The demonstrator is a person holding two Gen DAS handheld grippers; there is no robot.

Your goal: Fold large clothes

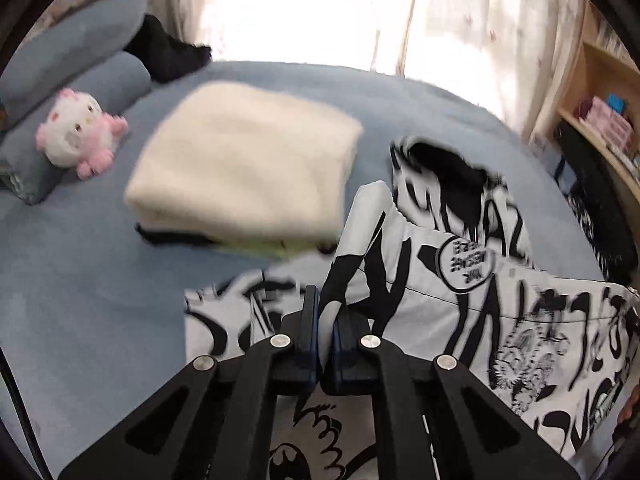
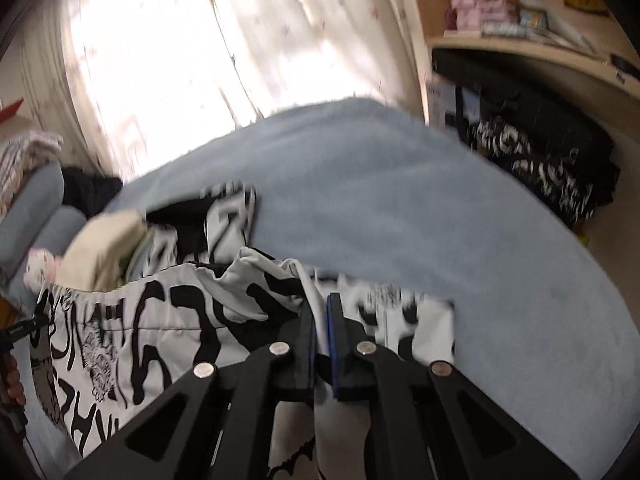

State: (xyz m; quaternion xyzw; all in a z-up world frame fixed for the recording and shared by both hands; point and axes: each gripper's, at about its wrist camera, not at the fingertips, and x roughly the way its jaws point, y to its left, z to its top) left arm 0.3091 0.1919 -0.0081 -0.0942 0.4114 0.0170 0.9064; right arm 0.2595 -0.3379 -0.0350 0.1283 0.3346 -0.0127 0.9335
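Note:
A large white garment with black graffiti print [image 1: 480, 280] lies on the blue bed [image 1: 100, 280]. My left gripper [image 1: 325, 312] is shut on a raised fold of it, the cloth pinched between the blue pads. In the right wrist view the same garment [image 2: 160, 320] spreads to the left, and my right gripper [image 2: 320, 312] is shut on a bunched white edge of it, lifted above the bed [image 2: 440, 220]. The garment's black-lined hood or collar [image 1: 440, 160] lies further back.
A folded cream garment [image 1: 248, 168] sits on other folded clothes at the bed's middle. A pink and white plush toy [image 1: 76, 136] leans on blue pillows [image 1: 72, 52] at left. A wooden shelf [image 2: 520, 44] and dark printed cloth [image 2: 540, 160] stand at right, curtains behind.

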